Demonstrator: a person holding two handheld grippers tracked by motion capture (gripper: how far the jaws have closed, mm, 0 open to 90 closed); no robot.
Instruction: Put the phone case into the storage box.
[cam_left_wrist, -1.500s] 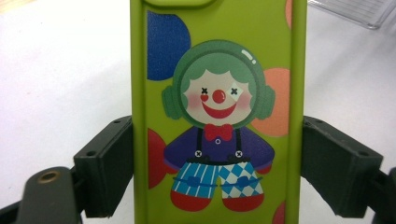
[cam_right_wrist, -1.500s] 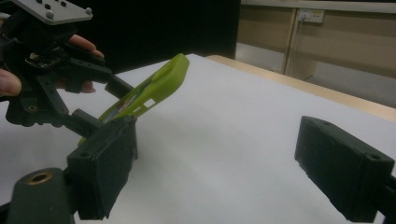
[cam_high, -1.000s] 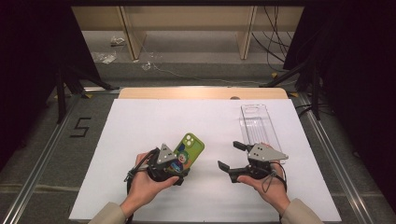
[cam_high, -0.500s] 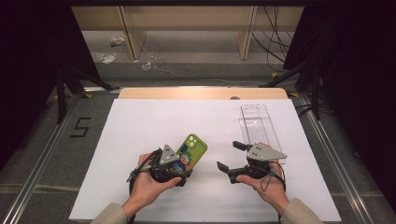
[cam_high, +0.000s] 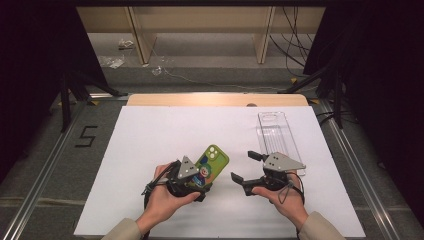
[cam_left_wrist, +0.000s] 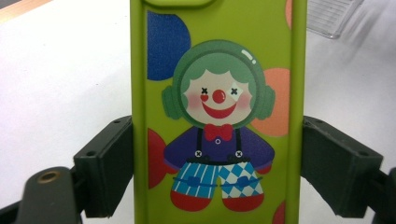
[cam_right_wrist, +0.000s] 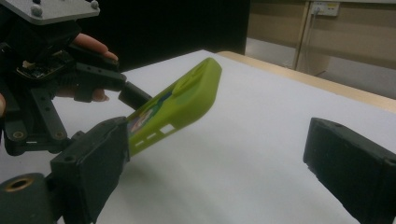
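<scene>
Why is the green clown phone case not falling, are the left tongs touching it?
Touching: the left gripper view shows the left tongs pressing both edges of the phone case.

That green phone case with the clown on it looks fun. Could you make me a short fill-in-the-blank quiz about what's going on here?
1. The left gripper holds the phone case by its two long ____.
2. The clown's bow tie is ____.
3. The right gripper has its jaws ____, with nothing between them.
4. The clear plastic tray lies on the ____ table.

Missing words: edges; red; open; white
</scene>
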